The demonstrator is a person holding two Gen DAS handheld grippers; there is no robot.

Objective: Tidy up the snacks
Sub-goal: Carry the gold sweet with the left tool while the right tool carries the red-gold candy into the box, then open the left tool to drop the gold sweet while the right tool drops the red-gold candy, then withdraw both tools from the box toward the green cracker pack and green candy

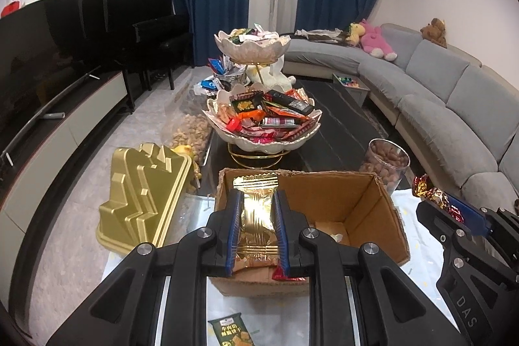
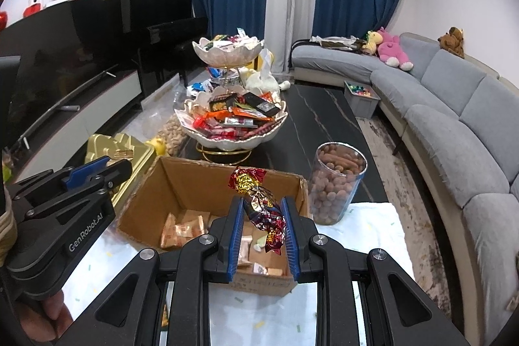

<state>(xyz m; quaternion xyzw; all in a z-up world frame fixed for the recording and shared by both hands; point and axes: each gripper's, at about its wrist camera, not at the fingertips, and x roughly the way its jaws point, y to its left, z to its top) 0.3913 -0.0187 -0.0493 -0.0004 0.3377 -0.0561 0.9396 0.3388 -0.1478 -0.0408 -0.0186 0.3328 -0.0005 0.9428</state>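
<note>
My left gripper (image 1: 258, 200) is shut on a gold foil snack packet (image 1: 258, 216), held over the near left part of an open cardboard box (image 1: 356, 193). My right gripper (image 2: 262, 208) is shut on red and gold foil-wrapped candies (image 2: 256, 193), above the same cardboard box (image 2: 181, 180), which holds several small packets (image 2: 185, 227). A two-tier white petal-shaped snack stand (image 1: 259, 119) heaped with wrapped snacks rises beyond the box on the dark table. In the left wrist view the right gripper (image 1: 434, 200) shows at the right edge with its candies (image 1: 425, 187). The left gripper (image 2: 110, 166) enters the right wrist view from the left.
A gold moulded tray (image 1: 142, 193) lies left of the box. A clear jar of brown nuts (image 2: 337, 180) stands to the box's right. A green biscuit packet (image 1: 230, 329) lies on the pale cloth near me. A grey bin (image 2: 360, 99) sits by the grey sofa (image 2: 454, 125).
</note>
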